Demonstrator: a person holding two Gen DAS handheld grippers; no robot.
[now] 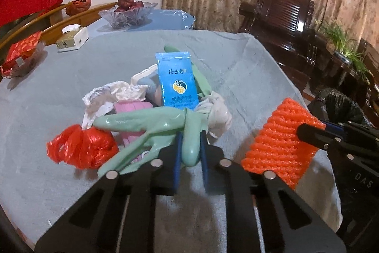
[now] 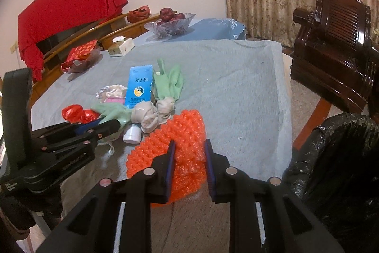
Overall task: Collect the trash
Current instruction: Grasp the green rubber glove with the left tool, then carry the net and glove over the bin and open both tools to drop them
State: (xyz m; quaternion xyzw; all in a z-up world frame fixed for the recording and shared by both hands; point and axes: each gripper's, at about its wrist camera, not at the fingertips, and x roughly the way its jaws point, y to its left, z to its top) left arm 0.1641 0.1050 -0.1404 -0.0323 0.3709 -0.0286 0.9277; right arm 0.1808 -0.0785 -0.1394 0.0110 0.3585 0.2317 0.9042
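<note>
Left gripper [image 1: 191, 148]: blue pads pinch one finger of a pale green rubber glove [image 1: 151, 125], which lies draped over the trash pile on the worktop [image 1: 71, 77]. The worktop carries a grey cloth cover.

Right gripper [image 2: 189, 158]: fingers clamp an orange foam fruit net [image 2: 180, 134]; the net sits at the near edge of the worktop, just right of the pile.

Pile contents, mid-worktop: blue hand-cream sachet [image 1: 176, 82] propped upright at the back; crumpled red plastic bag [image 1: 80, 148] at the left edge; whitish crumpled wrappers [image 1: 113, 96]; pink item [image 1: 132, 108] partly hidden beneath the glove; balled greyish tissue [image 2: 145, 117]; white cap of a tube [image 2: 131, 133] at the near side.

Black bin bag [image 2: 336, 158] stands open just past the right edge of the worktop.

Far side: glass bowl of red fruit [image 1: 128, 12], tissue box [image 1: 72, 38].
</note>
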